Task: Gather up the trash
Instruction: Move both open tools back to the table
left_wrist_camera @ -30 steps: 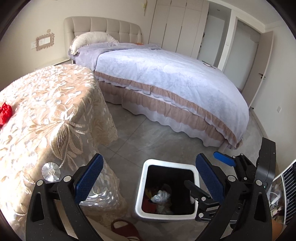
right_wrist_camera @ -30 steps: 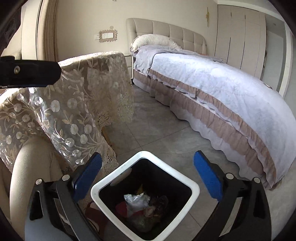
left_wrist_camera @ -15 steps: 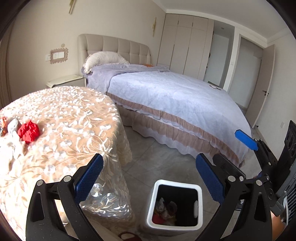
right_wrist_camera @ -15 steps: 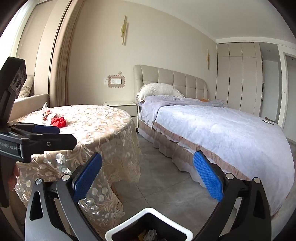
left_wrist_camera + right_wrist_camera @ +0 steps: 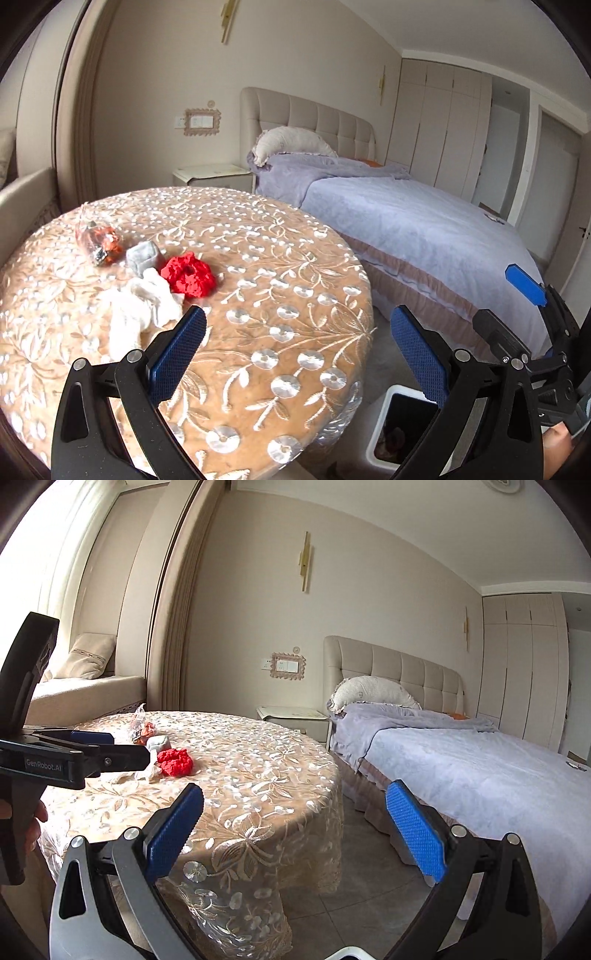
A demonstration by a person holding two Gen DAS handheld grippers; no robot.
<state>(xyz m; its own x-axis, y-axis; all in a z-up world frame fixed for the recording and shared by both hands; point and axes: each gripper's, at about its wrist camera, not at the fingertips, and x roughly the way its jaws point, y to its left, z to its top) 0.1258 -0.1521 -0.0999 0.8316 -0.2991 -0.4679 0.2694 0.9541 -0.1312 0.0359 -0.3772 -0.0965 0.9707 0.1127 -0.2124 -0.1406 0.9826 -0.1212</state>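
Observation:
Trash lies on the round lace-covered table (image 5: 280,332): a crumpled red piece (image 5: 189,275), white crumpled tissue (image 5: 142,306), a small grey packet (image 5: 144,255) and a clear wrapper with orange bits (image 5: 98,240). The red piece (image 5: 175,762) and the wrapper (image 5: 140,725) also show in the right wrist view. My left gripper (image 5: 299,339) is open and empty, above the table's near edge. My right gripper (image 5: 293,816) is open and empty, beside the table. The white-rimmed black bin (image 5: 397,428) stands on the floor below, with trash inside.
A bed (image 5: 424,229) with a lilac cover stands to the right, a nightstand (image 5: 214,175) at its head. A window seat with a cushion (image 5: 88,685) is behind the table. Grey tile floor (image 5: 354,867) lies between table and bed.
Both grippers have risen from over the bin and turned left toward the tabletop. The trash on the table has come into view; the bin has dropped to the bottom edge.

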